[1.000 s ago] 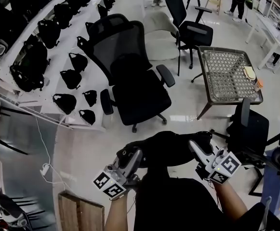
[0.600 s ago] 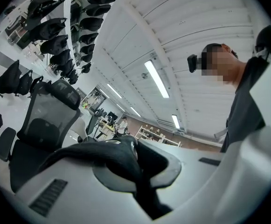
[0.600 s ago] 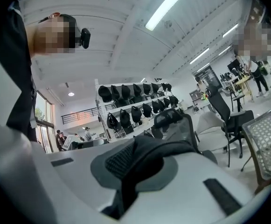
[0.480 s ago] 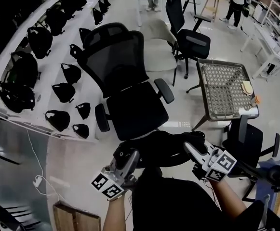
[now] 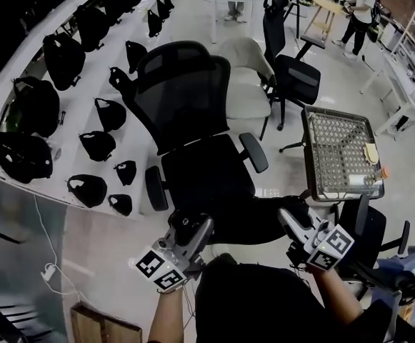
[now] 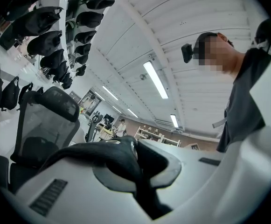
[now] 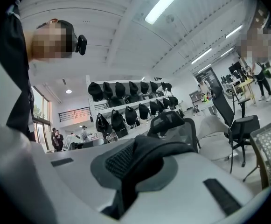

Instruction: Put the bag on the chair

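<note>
A black bag [image 5: 250, 224] hangs between my two grippers, just at the front edge of the black mesh office chair's seat [image 5: 206, 171]. My left gripper [image 5: 196, 229] is shut on a black strap of the bag [image 6: 119, 155]. My right gripper [image 5: 288, 218] is shut on a padded black part of the bag [image 7: 147, 155]. The chair's tall mesh back [image 5: 182, 91] stands beyond the seat. It also shows in the left gripper view as the chair [image 6: 44, 125] and in the right gripper view as the chair [image 7: 175, 125]. Both grippers point about level.
A white shelf [image 5: 78, 70] with several black bags runs along the left. Behind the chair stand a beige chair [image 5: 248, 84] and another black chair [image 5: 294, 77]. A wire-mesh table [image 5: 339, 148] and a dark chair [image 5: 361, 227] are at the right. A person [image 5: 361, 6] stands far back.
Both grippers have carried the bag forward towards the black chair. The bag was short of the seat and now reaches its front edge. Both grips are unchanged.
</note>
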Motion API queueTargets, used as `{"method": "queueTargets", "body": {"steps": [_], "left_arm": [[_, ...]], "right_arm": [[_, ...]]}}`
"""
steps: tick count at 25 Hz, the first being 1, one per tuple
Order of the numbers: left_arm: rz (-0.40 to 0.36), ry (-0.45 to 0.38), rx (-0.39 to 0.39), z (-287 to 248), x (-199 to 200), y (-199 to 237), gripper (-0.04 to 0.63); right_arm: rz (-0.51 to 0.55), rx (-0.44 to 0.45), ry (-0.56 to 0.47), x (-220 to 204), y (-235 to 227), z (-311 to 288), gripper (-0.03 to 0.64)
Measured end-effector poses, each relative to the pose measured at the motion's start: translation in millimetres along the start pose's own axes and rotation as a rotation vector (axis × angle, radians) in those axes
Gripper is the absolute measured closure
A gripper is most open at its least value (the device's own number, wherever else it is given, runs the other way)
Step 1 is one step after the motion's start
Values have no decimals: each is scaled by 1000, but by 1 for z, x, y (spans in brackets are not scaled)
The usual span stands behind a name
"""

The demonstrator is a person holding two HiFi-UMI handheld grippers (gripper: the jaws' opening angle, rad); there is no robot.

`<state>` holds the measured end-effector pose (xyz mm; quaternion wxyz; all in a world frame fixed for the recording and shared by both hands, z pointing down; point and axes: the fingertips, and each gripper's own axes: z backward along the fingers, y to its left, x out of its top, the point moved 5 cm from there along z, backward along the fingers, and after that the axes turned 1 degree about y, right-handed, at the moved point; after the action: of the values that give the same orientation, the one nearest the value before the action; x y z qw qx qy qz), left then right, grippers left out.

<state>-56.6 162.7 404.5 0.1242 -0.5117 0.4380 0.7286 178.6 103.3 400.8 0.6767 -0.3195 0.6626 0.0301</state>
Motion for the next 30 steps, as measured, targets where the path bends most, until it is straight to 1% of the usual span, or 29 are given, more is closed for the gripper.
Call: {"method": "queueTargets", "body": {"steps": [4,9,12,15,19,24,30], "left_arm": [[7,-4,16,-2,14,28,568],[-13,-12,30,-1,33,56,568],[-13,-30,49,1,42,70,568],[8,-60,85,5,49,81,568],[13,-73,98,10,55,88,568],[7,-69,115,9,48,84,568],[18,-76,161,4,47,87,568]], "right_arm": [[-5,10,19,1,-11,-31,601],[10,26,27,6,-17,-63,601],[13,29,29,9,-15,-81,601],[15,41,51,11,-9,-93,601],[31,55,61,13,-6,-102,601],[25,62,66,12,-10,-106,601],[25,94,78,14,-27,-113,601]]}}
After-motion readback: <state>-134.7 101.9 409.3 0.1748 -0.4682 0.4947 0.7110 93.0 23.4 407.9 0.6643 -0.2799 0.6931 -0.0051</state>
